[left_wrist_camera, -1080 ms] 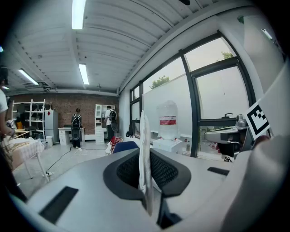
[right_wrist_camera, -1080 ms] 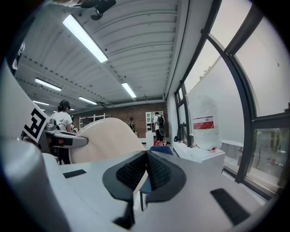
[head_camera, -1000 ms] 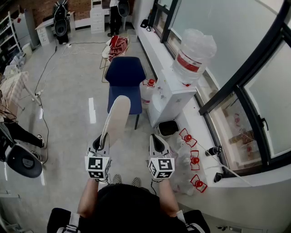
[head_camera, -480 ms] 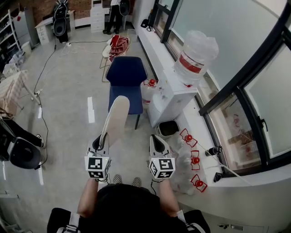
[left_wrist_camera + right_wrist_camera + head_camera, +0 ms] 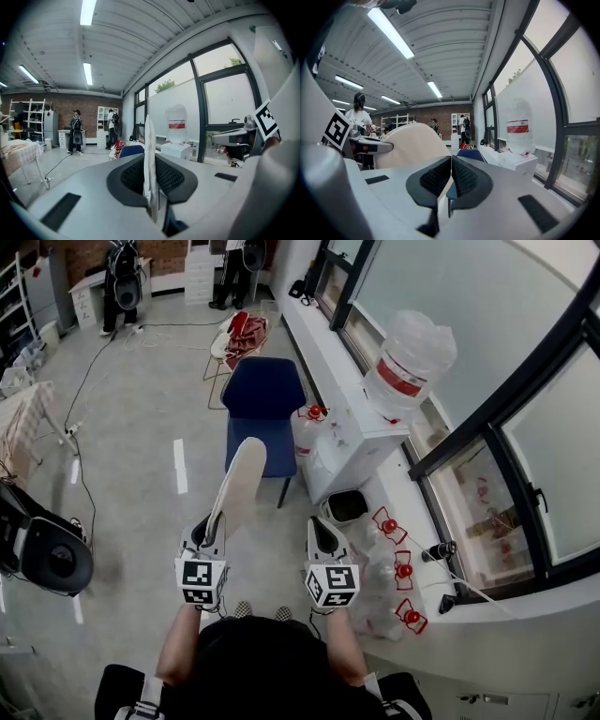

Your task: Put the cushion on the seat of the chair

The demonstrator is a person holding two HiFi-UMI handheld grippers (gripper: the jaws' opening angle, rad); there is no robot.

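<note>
My left gripper (image 5: 208,532) is shut on the edge of a flat cream cushion (image 5: 240,484), which stands on edge and reaches forward toward the chair. In the left gripper view the cushion (image 5: 149,159) shows as a thin pale slab clamped between the black pads. The dark blue chair (image 5: 262,409) stands ahead on the floor, its seat bare; its blue back (image 5: 469,153) shows past the right jaws. My right gripper (image 5: 321,532) is shut with nothing in it, level with the left one and right of the cushion (image 5: 412,143).
A white water dispenser (image 5: 356,442) with a big bottle (image 5: 408,352) stands right of the chair, a black bin (image 5: 347,505) below it. Red-capped bottles lie by the window ledge. A second chair with red cloth (image 5: 242,334) stands behind. People stand at the far wall.
Both grippers with the cushion have moved a little forward toward the chair. The left grip on the cushion is unchanged and the right stays shut.
</note>
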